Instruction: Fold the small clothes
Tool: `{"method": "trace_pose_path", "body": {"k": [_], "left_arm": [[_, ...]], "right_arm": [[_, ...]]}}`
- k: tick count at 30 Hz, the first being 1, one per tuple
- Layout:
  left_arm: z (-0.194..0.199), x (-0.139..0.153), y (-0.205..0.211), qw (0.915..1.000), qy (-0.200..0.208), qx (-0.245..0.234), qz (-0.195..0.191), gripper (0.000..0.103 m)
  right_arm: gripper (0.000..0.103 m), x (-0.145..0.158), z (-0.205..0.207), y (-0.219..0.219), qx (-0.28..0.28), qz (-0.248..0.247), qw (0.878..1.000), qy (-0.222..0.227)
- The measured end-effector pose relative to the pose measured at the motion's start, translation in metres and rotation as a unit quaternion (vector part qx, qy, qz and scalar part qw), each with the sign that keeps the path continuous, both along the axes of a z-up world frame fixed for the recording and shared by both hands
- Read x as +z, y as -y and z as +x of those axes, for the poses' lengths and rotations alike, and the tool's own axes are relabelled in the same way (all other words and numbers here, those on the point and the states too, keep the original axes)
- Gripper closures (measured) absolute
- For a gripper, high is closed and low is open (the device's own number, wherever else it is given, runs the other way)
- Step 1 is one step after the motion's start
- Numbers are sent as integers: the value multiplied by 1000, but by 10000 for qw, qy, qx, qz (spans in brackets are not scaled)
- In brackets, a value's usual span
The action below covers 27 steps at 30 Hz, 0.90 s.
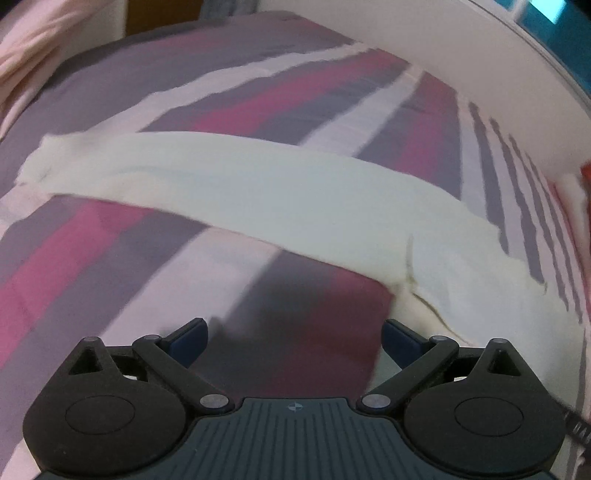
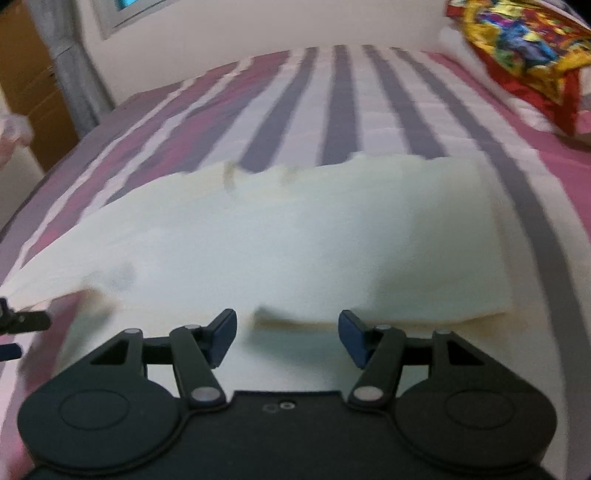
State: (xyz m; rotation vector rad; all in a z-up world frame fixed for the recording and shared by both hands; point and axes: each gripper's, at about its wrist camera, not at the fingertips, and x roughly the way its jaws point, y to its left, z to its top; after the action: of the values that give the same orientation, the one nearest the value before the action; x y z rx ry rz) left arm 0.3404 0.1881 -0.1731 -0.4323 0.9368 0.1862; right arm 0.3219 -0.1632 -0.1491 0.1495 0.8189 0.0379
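Just beyond right gripper (image 2: 287,338), cream garment (image 2: 295,236)

You're looking at a bed covered by a striped bedsheet (image 2: 343,110) in pink, magenta, grey and white bands, blurred in both views. Behind it runs a white wall (image 2: 258,26). At the far right corner of the bed lies a bright, multicoloured pillow (image 2: 524,48) edged in red, touching the wall side. At the upper left you'll spot a brown wooden cabinet (image 2: 26,88) beside a grey curtain (image 2: 70,66), with a window (image 2: 125,7) just above. In the left wrist view, pale pink bedding (image 1: 33,40) bunches at the upper left.
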Motion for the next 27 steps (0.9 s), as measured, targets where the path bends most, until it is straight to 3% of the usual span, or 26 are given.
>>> {"method": "trace_pose_path", "body": {"k": [11, 16, 18, 20, 26, 27], "left_arm": [[-9, -13, -80, 9979, -17, 649, -77, 4], [1, -27, -117, 9953, -90, 853, -446, 4], [2, -31, -129, 9941, 137, 879, -621, 4], [0, -35, -144, 9899, 313, 1060, -887, 4], [11, -49, -175, 9763, 345, 1511, -1512, 5], [12, -51, -178, 9731, 377, 1624, -1588, 14]], "right_arm": [[43, 6, 6, -83, 565, -65, 9984, -14], [43, 8, 13, -109, 656, -102, 9978, -13], [43, 6, 15, -117, 720, -171, 9973, -26], [43, 5, 16, -123, 756, -161, 9970, -42], [42, 3, 20, -132, 846, -214, 9962, -66], [42, 2, 20, -133, 842, -201, 9962, -68]]}}
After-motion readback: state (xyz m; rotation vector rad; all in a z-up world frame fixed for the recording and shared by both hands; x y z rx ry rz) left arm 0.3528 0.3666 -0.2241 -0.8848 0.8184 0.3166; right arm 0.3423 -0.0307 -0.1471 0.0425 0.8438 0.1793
